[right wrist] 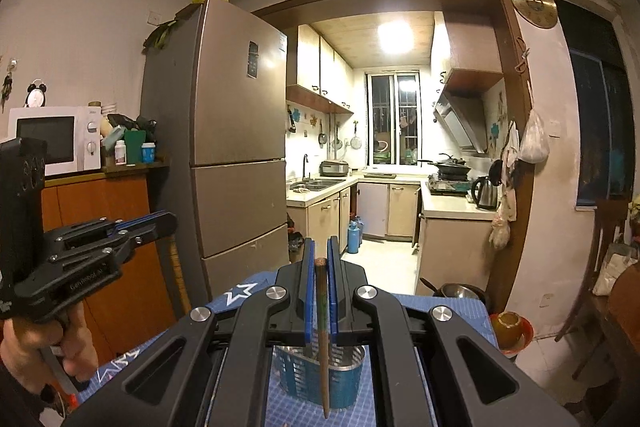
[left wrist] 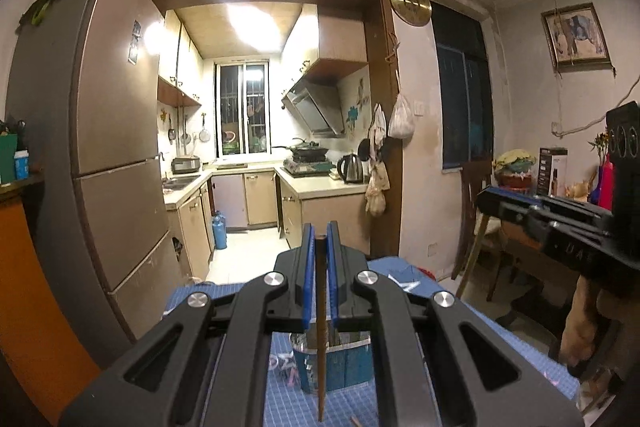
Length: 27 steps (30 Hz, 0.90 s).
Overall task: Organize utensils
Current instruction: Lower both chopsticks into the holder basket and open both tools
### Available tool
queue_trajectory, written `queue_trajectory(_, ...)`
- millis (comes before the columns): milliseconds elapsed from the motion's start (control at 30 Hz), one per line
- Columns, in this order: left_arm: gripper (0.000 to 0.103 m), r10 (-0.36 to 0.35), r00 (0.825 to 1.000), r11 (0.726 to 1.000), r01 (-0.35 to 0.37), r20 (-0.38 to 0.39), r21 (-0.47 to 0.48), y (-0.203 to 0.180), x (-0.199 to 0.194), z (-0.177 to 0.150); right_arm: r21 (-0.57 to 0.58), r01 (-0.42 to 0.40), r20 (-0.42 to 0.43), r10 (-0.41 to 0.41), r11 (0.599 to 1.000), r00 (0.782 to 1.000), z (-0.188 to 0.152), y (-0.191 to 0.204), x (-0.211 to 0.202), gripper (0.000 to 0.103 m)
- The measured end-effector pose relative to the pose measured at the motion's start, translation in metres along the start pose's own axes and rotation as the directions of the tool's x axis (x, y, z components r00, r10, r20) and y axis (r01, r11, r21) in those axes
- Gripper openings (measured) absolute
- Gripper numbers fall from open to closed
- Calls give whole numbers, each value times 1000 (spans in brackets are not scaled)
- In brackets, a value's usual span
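My left gripper (left wrist: 320, 233) is shut on a brown chopstick (left wrist: 321, 339) that hangs down between its blue pads, above a metal utensil holder (left wrist: 344, 359) on the blue mat. My right gripper (right wrist: 320, 247) is shut on a second brown chopstick (right wrist: 323, 347), tip down over the slotted metal utensil holder (right wrist: 340, 375). The right gripper also shows at the right edge of the left wrist view (left wrist: 486, 193). The left gripper shows at the left of the right wrist view (right wrist: 170, 221), with a hand on its grip.
The blue gridded mat (right wrist: 380, 399) covers the table. A steel bowl (right wrist: 460, 291) and a small brown cup on a red saucer (right wrist: 510, 327) sit at the table's far right. A fridge (right wrist: 240, 155), wooden chairs (left wrist: 476, 219) and the kitchen doorway lie beyond.
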State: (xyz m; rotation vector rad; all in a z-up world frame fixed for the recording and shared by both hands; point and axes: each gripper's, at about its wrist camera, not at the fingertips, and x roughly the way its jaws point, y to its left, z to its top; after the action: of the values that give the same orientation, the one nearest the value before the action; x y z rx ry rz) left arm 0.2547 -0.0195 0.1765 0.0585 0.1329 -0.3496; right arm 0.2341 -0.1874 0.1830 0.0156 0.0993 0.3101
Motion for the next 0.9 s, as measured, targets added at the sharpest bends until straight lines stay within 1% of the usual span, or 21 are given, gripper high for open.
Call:
queue_trajectory(200,5,5,1000,1000,-5,23,-17,0,30,19,-3,17,3,-17,1000,1000,29,-4,30,7)
queue_trajectory(433,5,19,999,999,-18,48,-40,4,65,37,16,32,3,-32,999,999,43,-18,68,7)
queue_trajectory(533,5,32,998,998,-30,45,-48,6,82,37,28,32,-6,-31,999,999,43,-23,86,7)
queue_trajectory(633,5,42,999,997,-40,33,-69,9,100,29,31,33,-15,-32,999,999,38,-24,101,7)
queue_trajectory(900,5,49,998,993,-52,-31,-104,17,135,-1,49,44,-88,-40,998,995,3,-27,145,7)
